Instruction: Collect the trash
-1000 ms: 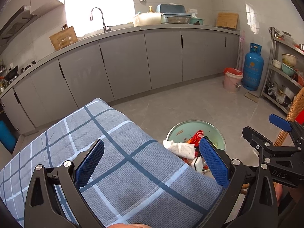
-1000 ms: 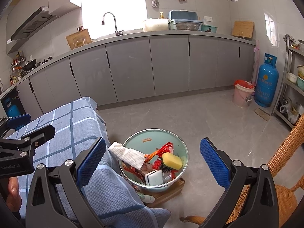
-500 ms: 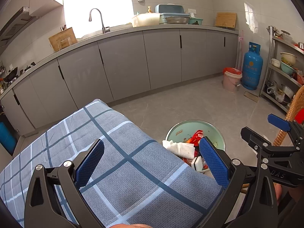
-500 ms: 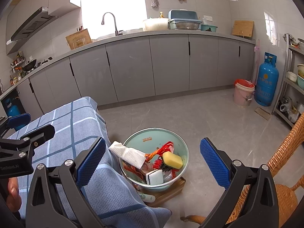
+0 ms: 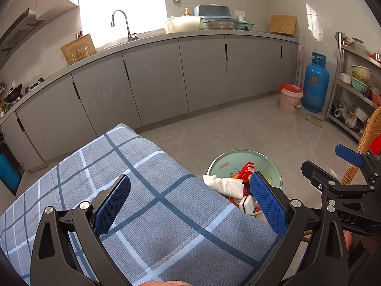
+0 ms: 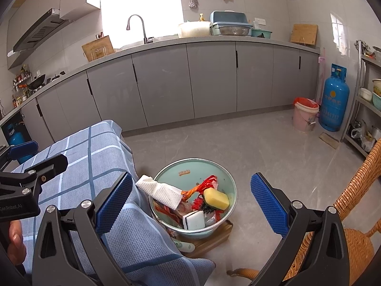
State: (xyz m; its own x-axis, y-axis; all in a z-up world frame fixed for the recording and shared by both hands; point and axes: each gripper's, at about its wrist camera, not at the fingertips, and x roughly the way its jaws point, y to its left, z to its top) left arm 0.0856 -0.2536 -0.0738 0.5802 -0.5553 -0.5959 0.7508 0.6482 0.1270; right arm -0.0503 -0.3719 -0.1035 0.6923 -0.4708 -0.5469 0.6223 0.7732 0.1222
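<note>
Green basin holds trash; left tongs and right tongs gape empty.

Readable lettering in the kitchen views

White letters "DAS" stand on the black body of the right tongs in the left wrist view. In the right wrist view, "GenRobot.AI", its first letter cut off by the edge, stands on the black body of the left tongs. The blue gas cylinder bears a yellow round emblem and pale numbers that look like "3361717", not fully legible. An orange mark on the inner wall of the green basin is too small to read.
</note>
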